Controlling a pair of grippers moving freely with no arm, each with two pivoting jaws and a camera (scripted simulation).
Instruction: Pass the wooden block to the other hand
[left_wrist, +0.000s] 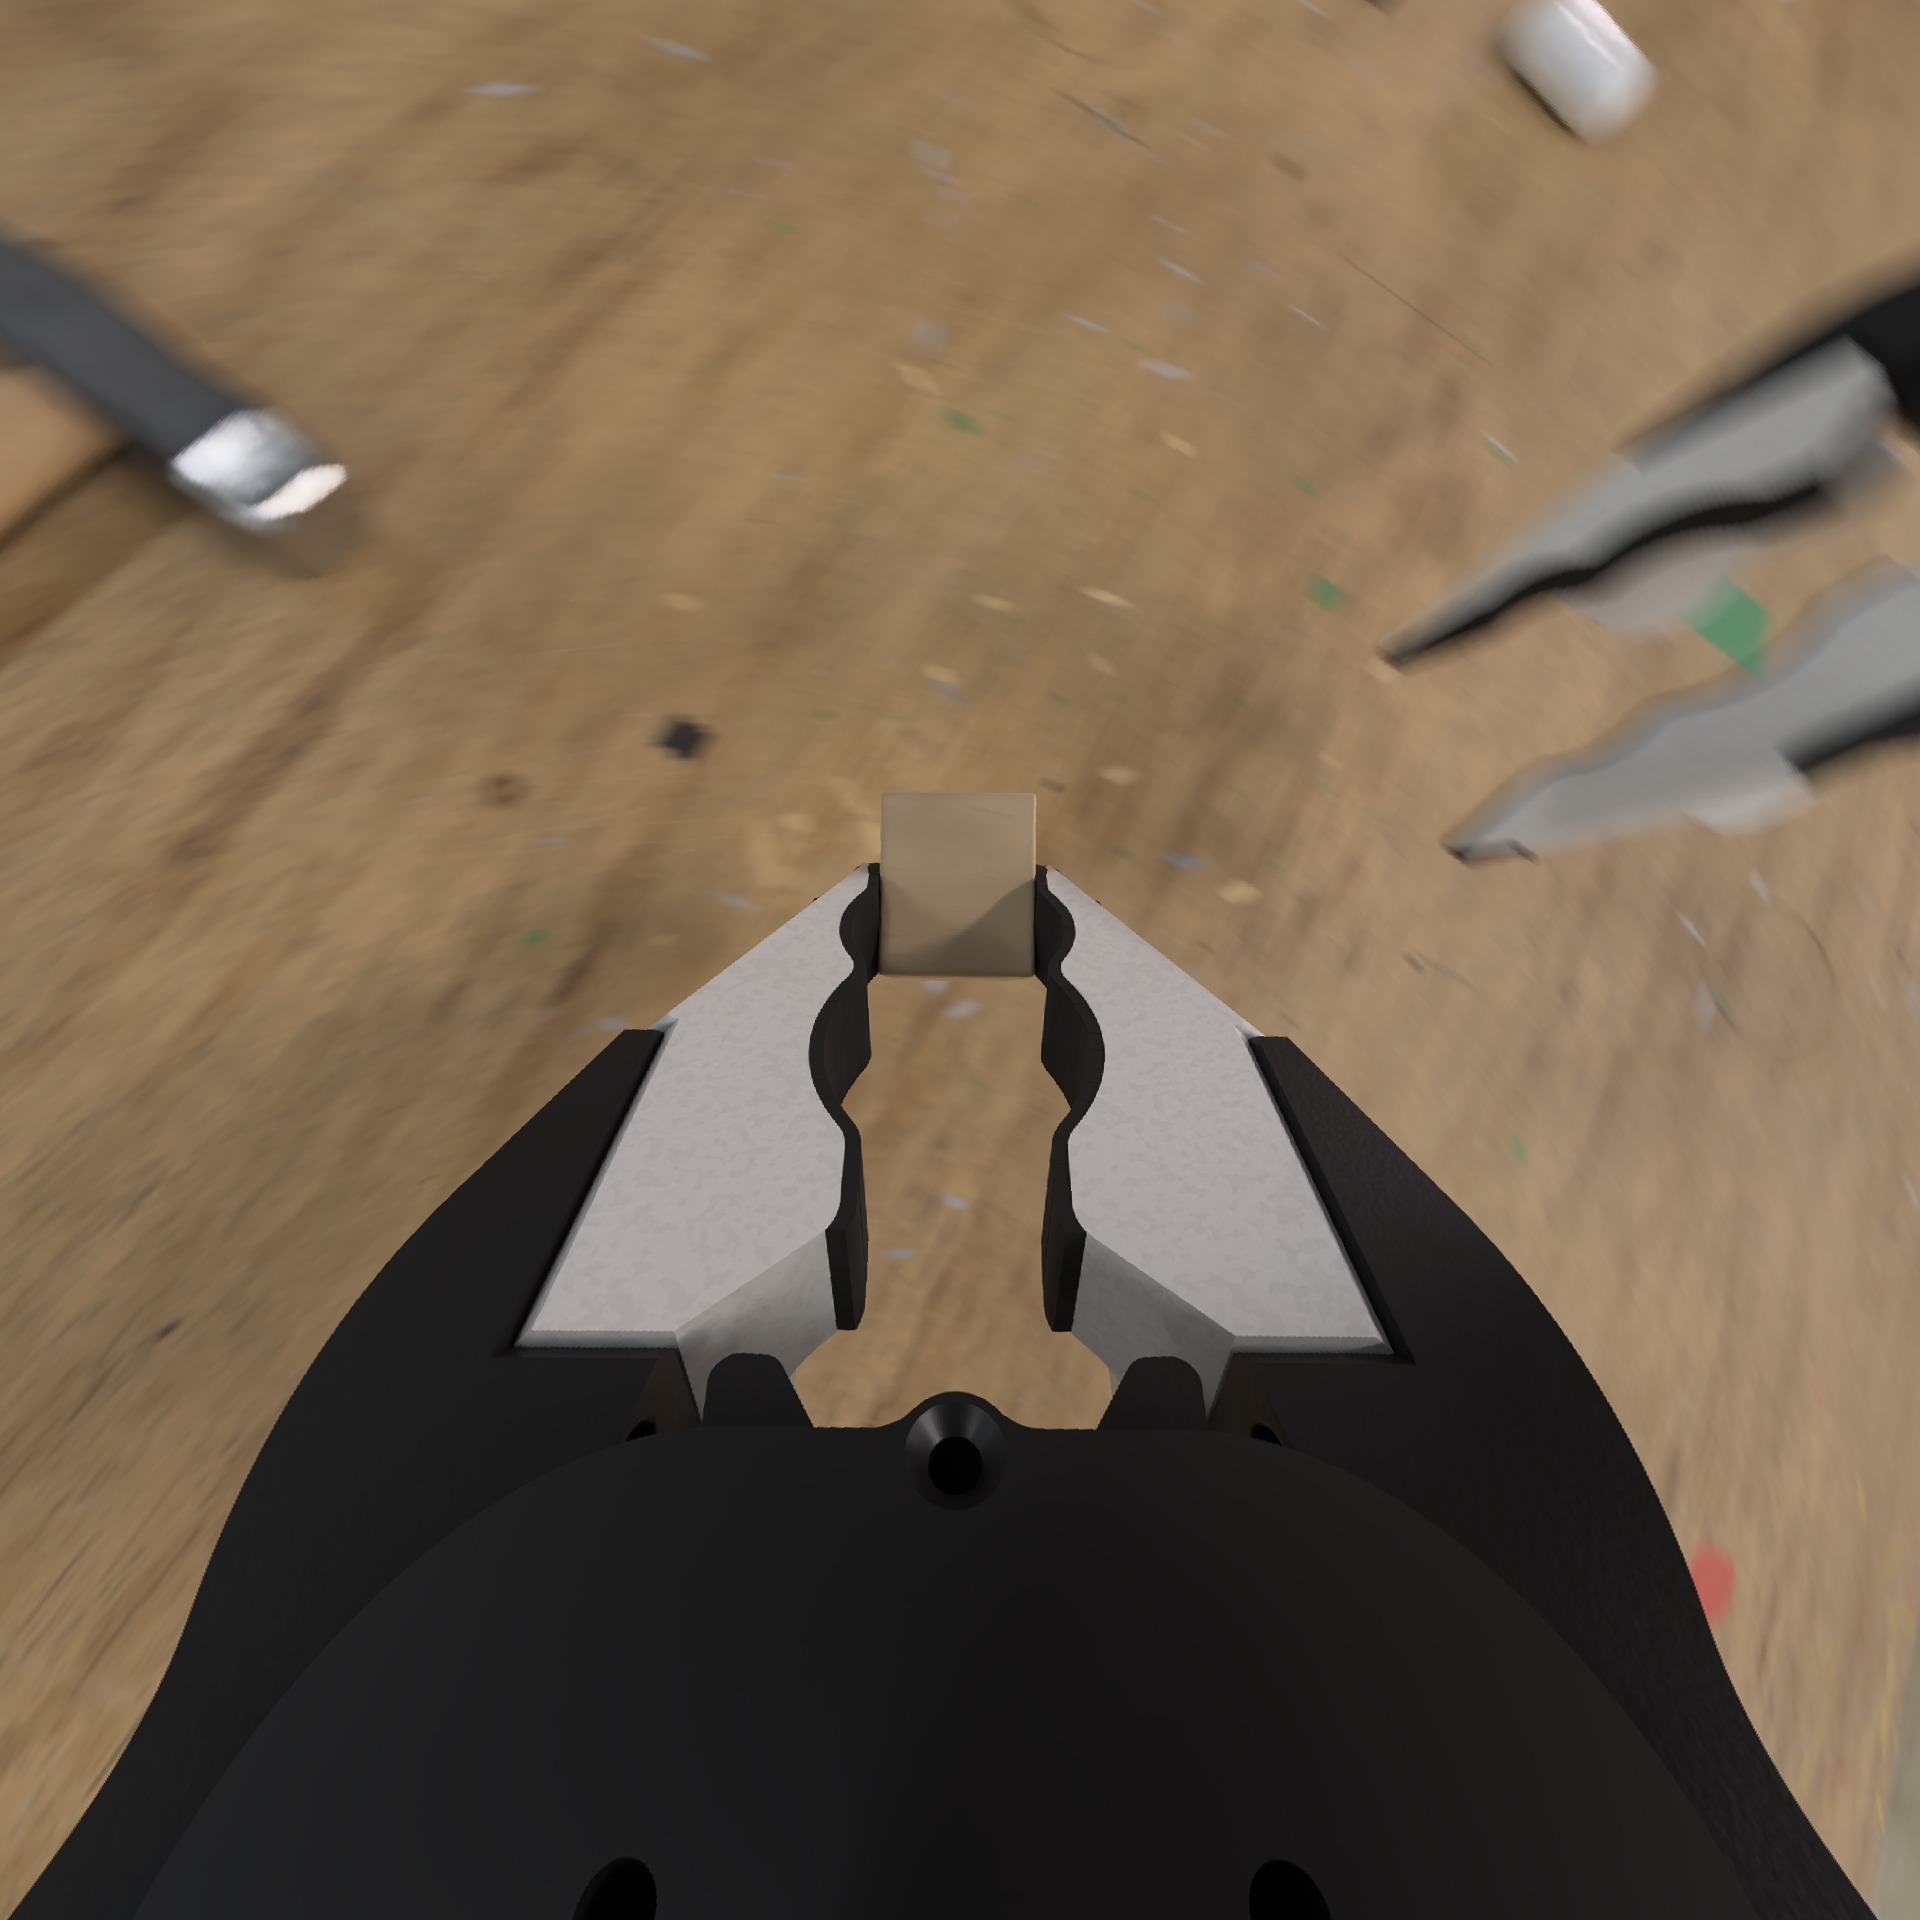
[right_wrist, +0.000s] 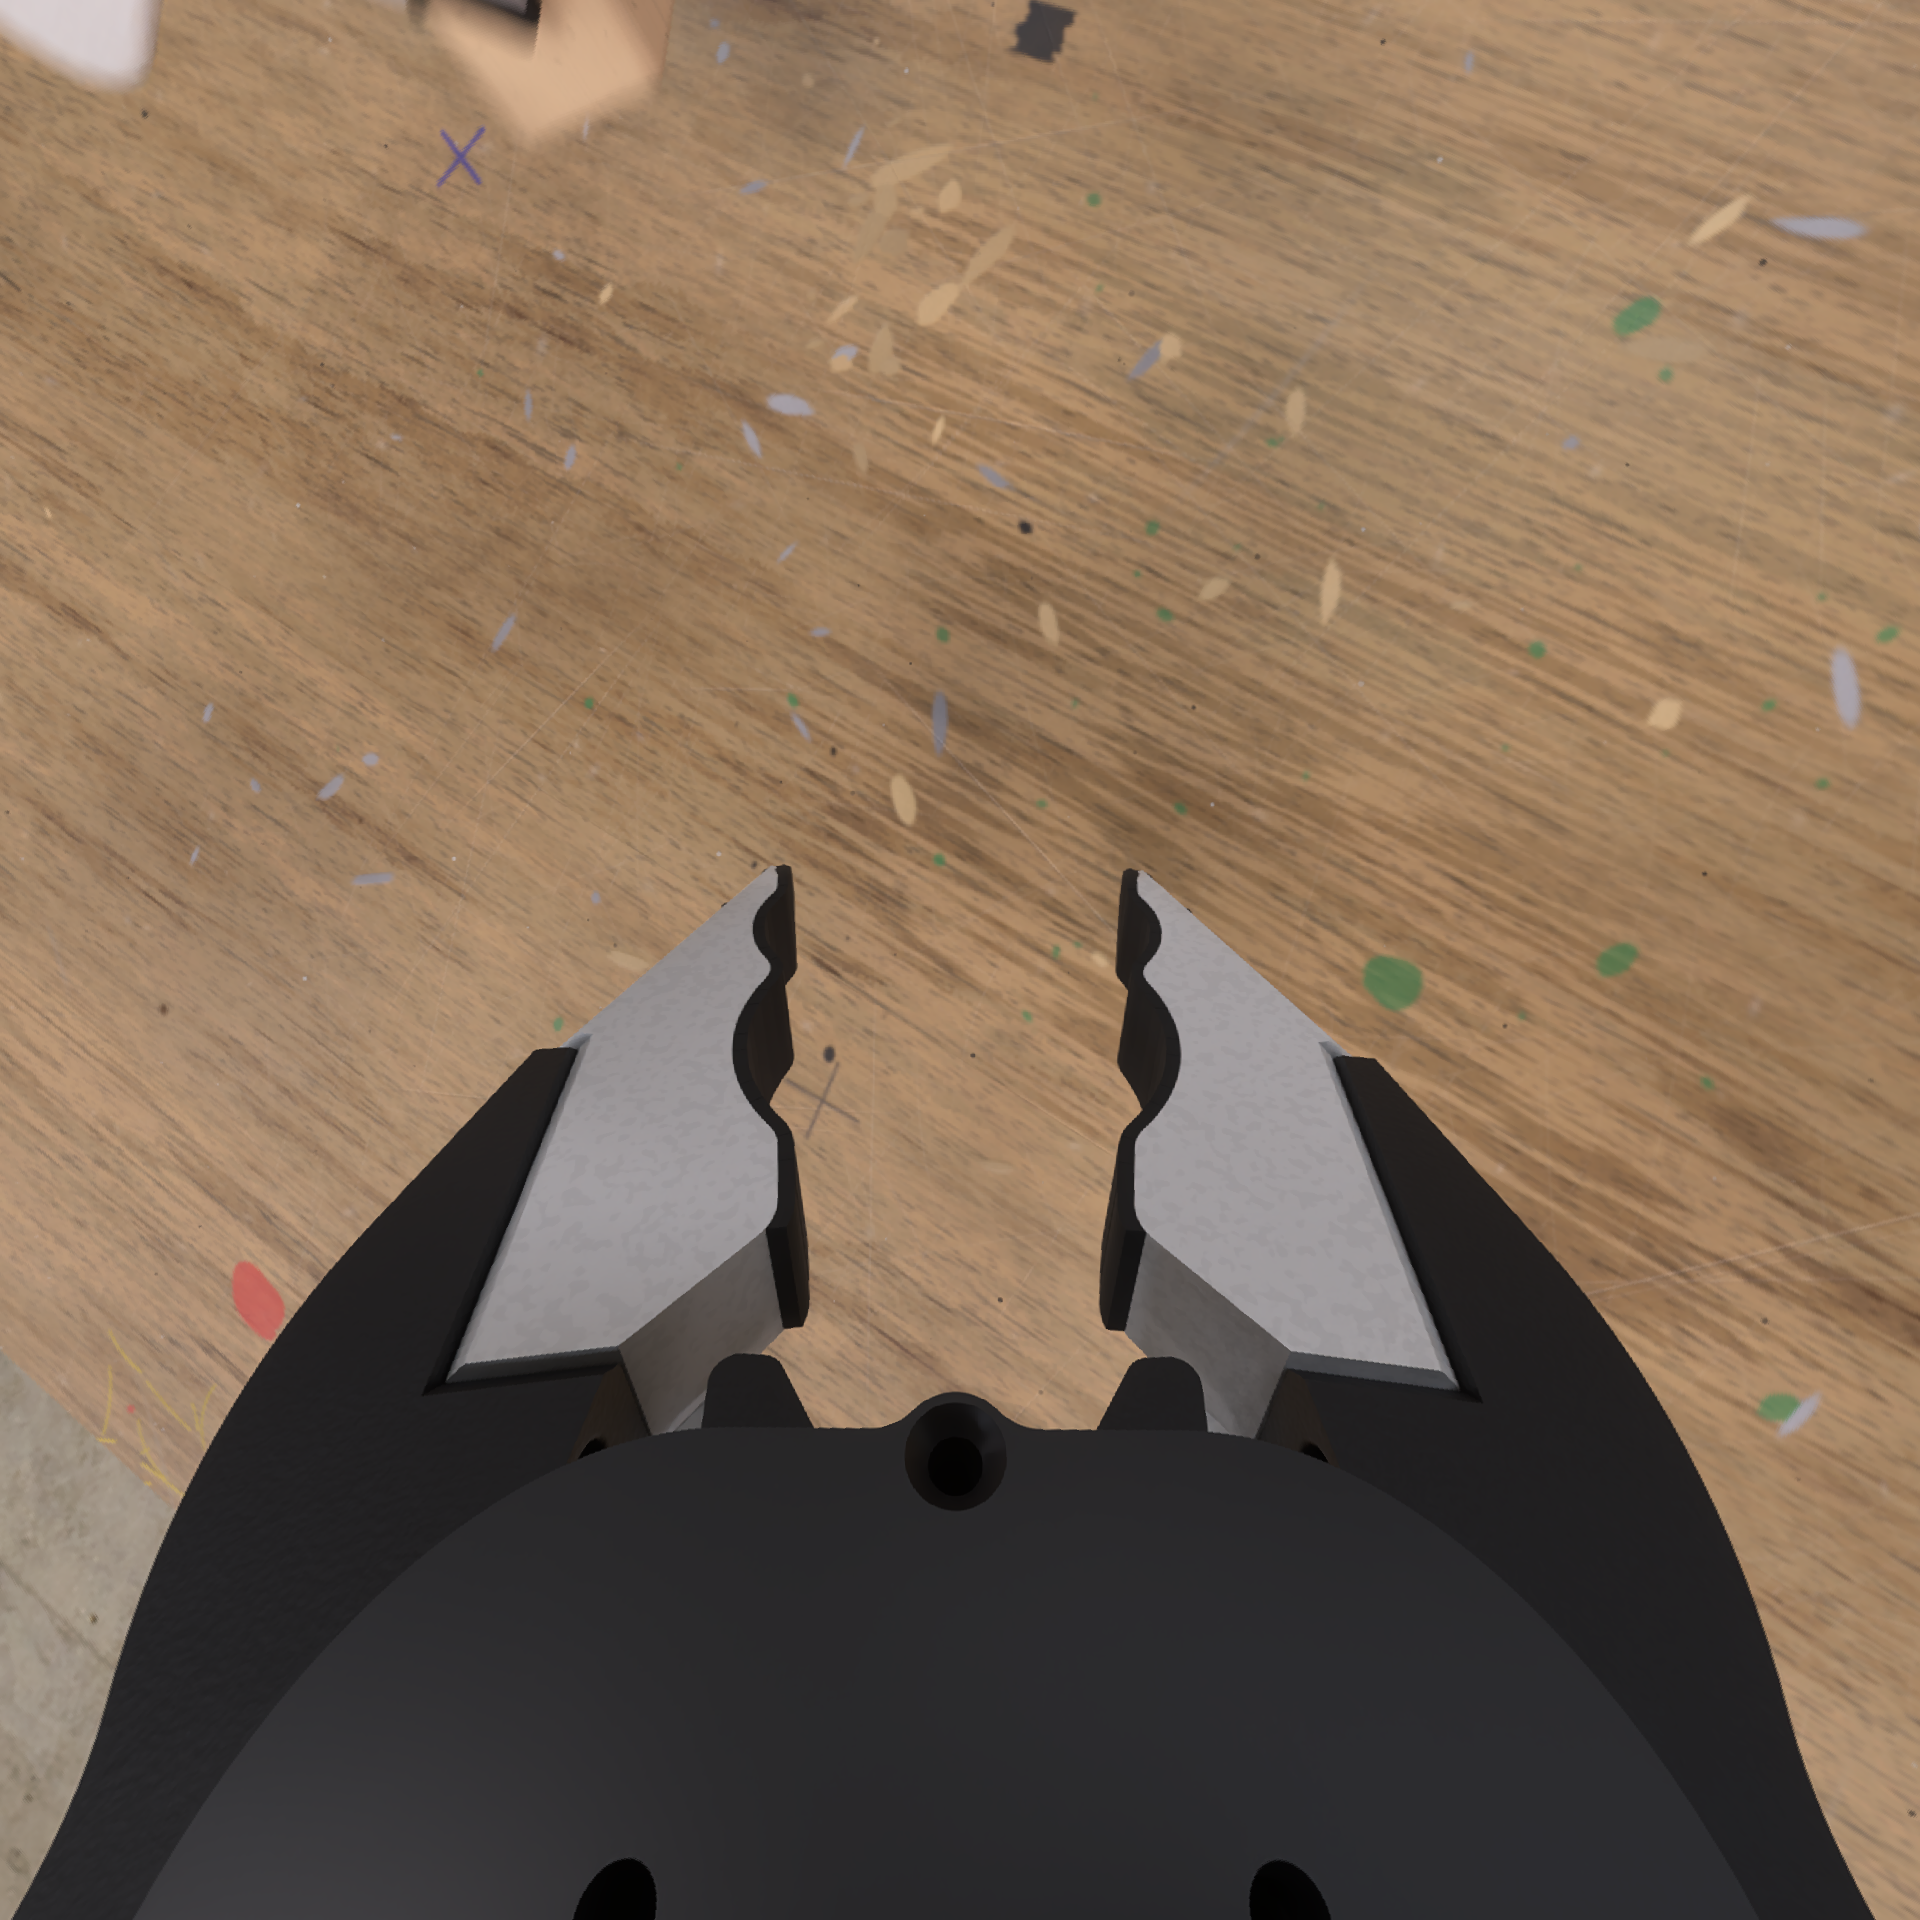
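Observation:
A small pale wooden block (left_wrist: 957, 883) sits clamped between the fingertips of my left gripper (left_wrist: 957, 914), held above the wooden table. My right gripper (right_wrist: 956, 883) is open and empty over the table. In the left wrist view the right gripper's two grey fingers (left_wrist: 1621, 520) show blurred at the right edge, pointing left, apart from the block. In the right wrist view the block (right_wrist: 561, 62) appears blurred at the top left edge, far from my right fingertips.
A wooden table (right_wrist: 1351, 520) flecked with paint spots lies below. A hammer with a dark handle and metal head (left_wrist: 260, 488) lies at the left. A white cylinder (left_wrist: 1574, 62) lies at the top right. The table's edge (right_wrist: 94, 1434) shows at lower left.

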